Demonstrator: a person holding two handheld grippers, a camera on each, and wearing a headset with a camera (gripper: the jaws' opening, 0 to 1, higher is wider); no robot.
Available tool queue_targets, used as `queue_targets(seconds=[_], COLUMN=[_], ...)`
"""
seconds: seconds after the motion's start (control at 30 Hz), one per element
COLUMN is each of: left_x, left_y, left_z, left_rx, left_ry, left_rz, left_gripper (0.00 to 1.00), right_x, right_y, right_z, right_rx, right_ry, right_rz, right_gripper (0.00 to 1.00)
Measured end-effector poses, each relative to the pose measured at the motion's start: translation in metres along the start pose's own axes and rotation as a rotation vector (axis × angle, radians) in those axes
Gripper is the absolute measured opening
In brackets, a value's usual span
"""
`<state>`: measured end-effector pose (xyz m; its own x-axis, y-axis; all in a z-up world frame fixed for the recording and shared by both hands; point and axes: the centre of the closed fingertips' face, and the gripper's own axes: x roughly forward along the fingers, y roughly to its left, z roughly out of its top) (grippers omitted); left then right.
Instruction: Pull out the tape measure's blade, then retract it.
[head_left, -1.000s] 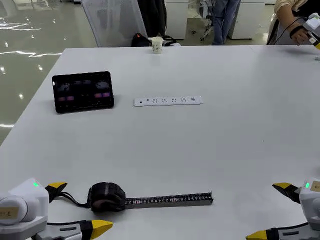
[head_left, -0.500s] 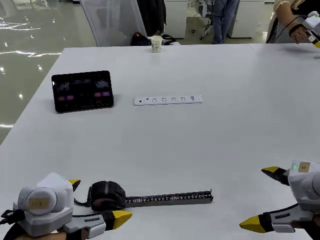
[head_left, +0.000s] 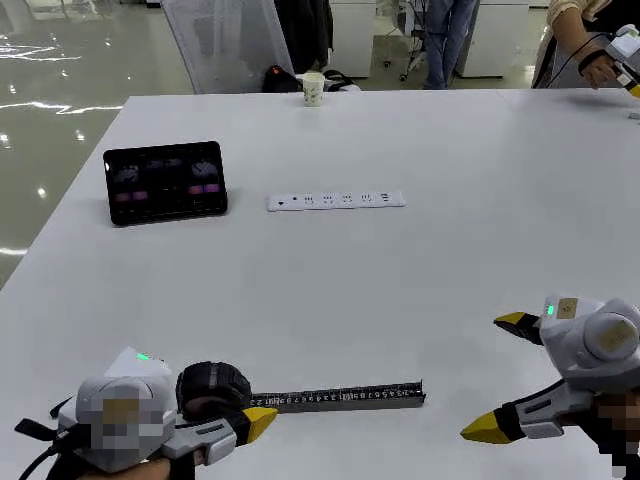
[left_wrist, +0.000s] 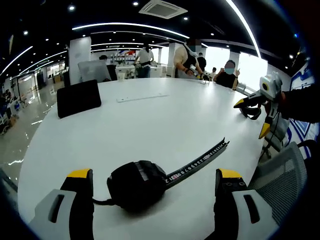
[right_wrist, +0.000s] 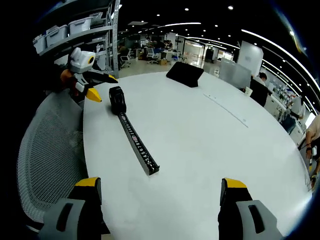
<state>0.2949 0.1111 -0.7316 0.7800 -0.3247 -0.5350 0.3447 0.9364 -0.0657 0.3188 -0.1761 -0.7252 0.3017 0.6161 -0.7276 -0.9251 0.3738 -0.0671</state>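
Note:
A black tape measure (head_left: 214, 389) lies near the front left of the white table (head_left: 420, 260), its blade (head_left: 340, 397) pulled out to the right and flat on the surface. My left gripper (head_left: 215, 425) is open, its yellow-tipped jaws either side of the case (left_wrist: 137, 183) without touching it. The blade (left_wrist: 197, 161) runs off to the right in the left gripper view. My right gripper (head_left: 505, 375) is open to the right of the blade's hook end (right_wrist: 152, 169), apart from it. The case (right_wrist: 116, 98) and blade (right_wrist: 136, 142) lie ahead in the right gripper view.
A black tablet (head_left: 165, 182) stands at the left, a white power strip (head_left: 336, 201) lies mid-table, and a paper cup (head_left: 313, 89) sits at the far edge. A person's hand with another gripper (head_left: 612, 58) is at the far right corner. A mesh chair (right_wrist: 47, 150) is by the near edge.
My left gripper has come forward and right until its jaws flank the tape case. My right gripper has moved up and left toward the blade's end. The tape has not moved.

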Motion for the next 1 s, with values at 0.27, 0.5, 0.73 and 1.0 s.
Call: queue_targets(seconds=[0.27,0.5,0.73,1.0], left_x=[0.011,0.019,0.029,0.037], left_y=[-0.002,0.015,0.027,0.038], left_z=[-0.006,-0.009,-0.011,-0.015], left_rx=[-0.014,-0.109,-0.148,-0.119], left_ry=[-0.007,-0.032,-0.067,-0.104], left_rz=[0.079,0.161,0.215,0.281], left_gripper=[0.99,0.99,0.99,0.99], right_x=[0.017,0.032,0.049,0.066], right_y=[-0.007,-0.008,-0.010,-0.014], right_z=[0.005,0.005,0.007,0.002], right_rx=[-0.075,-0.119,-0.162,-0.182], right_ry=[0.046,0.082,0.103,0.144], right_rz=[0.043,0.098,0.124,0.153], right_gripper=[0.99,0.99,0.99,0.96])
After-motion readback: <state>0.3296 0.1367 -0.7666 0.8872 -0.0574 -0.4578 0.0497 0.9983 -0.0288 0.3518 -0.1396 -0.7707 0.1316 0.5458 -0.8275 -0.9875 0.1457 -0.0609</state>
